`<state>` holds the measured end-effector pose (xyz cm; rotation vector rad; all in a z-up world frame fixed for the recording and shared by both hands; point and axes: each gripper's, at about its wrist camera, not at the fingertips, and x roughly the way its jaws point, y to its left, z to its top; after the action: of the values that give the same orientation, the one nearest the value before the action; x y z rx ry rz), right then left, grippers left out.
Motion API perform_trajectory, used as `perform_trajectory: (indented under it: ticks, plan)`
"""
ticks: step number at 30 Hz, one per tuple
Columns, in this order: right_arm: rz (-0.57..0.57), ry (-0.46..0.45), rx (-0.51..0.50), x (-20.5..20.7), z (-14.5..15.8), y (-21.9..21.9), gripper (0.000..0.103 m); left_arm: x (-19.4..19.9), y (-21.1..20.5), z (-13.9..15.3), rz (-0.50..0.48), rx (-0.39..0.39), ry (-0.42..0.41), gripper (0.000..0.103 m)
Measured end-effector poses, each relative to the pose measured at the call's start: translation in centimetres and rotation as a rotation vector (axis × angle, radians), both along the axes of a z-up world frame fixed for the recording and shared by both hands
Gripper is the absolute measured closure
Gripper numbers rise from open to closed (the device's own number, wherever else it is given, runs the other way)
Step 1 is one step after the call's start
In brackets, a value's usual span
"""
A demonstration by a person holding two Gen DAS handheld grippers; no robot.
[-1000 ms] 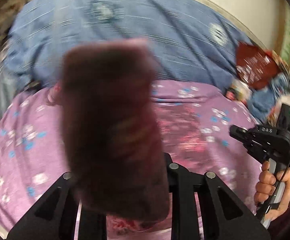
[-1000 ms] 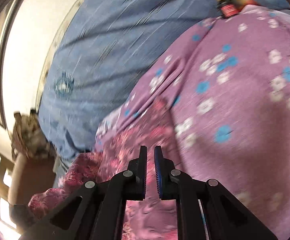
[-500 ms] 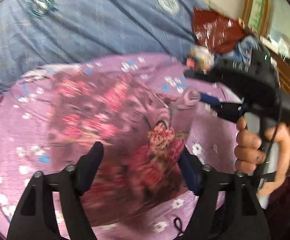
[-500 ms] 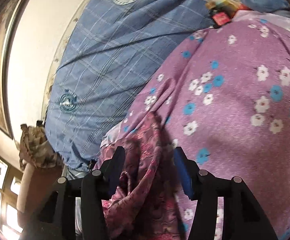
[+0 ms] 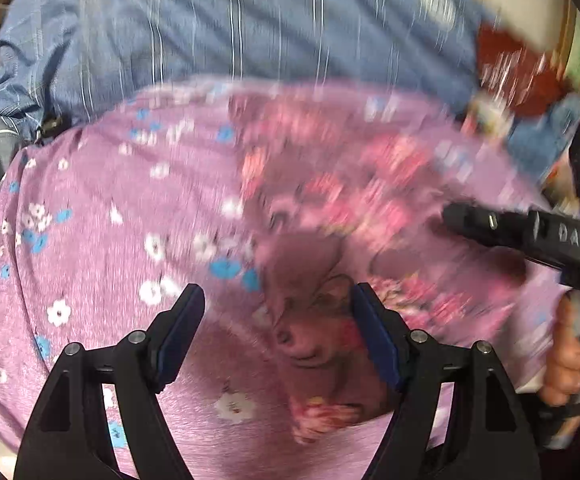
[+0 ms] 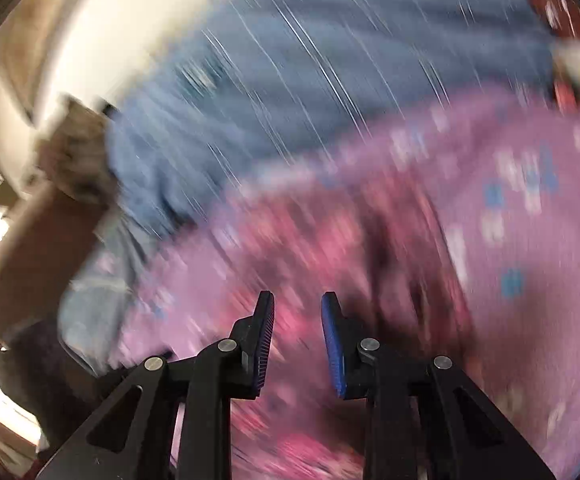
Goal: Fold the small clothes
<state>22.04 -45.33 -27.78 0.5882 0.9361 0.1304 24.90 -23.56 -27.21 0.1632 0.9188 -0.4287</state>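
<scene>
Beyond the floral garment [image 5: 330, 208], blue bedding [image 5: 250, 32] lies; left claw [image 5: 278, 320] spread, right claw [image 6: 298, 320] closing, pinching nothing.

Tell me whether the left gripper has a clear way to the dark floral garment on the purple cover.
Probably yes: the left gripper is wide open, the floral garment lies between its fingers, and nothing covers it.

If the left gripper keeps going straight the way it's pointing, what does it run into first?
Most likely the dark pink floral garment lying on the purple flowered sheet. The left gripper is open and angled down at it, nothing else in between, though blur makes depth uncertain.
</scene>
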Motion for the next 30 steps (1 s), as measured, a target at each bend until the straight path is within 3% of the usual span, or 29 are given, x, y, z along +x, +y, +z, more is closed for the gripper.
perform_trajectory:
  ticks: [1, 2, 6, 7, 11, 14, 16, 18, 20, 22, 27, 30]
  plan:
    - [-0.013, 0.049, 0.009, -0.2, -1.4, -0.2, 0.092, 0.1, -0.2, -1.2, -0.008, 0.019, 0.028, 0.024]
    - [-0.036, 0.025, 0.037, -1.0, -1.7, -0.8, 0.095, 0.1, 0.0, -1.6, -0.007, -0.003, 0.035, 0.024]
    - [-0.047, 0.001, 0.063, -3.8, -1.1, -1.2, 0.095, 0.3, 0.7, -0.9, -0.023, -0.037, 0.053, 0.024]
    - [-0.043, -0.009, 0.042, -4.8, -0.8, -0.8, 0.091, 0.4, 0.9, -0.5, -0.027, -0.045, 0.05, 0.024]
    - [-0.004, 0.06, -0.053, -5.2, -1.7, 0.7, 0.091, 1.2, 1.2, 1.0, -0.015, -0.071, -0.02, 0.024]
    - [0.034, 0.107, -0.089, -4.3, -1.1, 1.2, 0.091, 2.8, 0.3, -0.1, -0.022, -0.04, 0.024, 0.024]
    - [0.029, 0.096, -0.085, -3.2, 0.9, 0.6, 0.087, 4.3, 0.3, 0.4, -0.018, -0.104, 0.034, 0.024]
    - [0.002, 0.025, -0.084, -1.9, 3.1, -0.1, 0.086, 6.1, 0.2, 2.0, 0.01, -0.14, -0.009, 0.024]
    - [-0.041, -0.02, -0.099, 0.3, 4.8, -0.5, 0.083, 8.0, -0.2, 2.9, 0.033, -0.139, -0.047, 0.024]
    - [-0.088, -0.037, -0.098, 3.5, 5.3, -0.7, 0.082, 10.1, -1.1, 2.6, 0.032, -0.104, -0.032, 0.024]
    - [-0.123, 0.023, 0.0, 10.3, 2.1, -0.3, 0.082, 13.4, -2.4, 0.0, 0.033, -0.093, 0.004, 0.022]
    - [-0.172, 0.133, -0.01, 13.7, -3.2, -0.4, 0.086, 14.3, -3.6, -1.7, 0.011, -0.023, 0.015, 0.018]
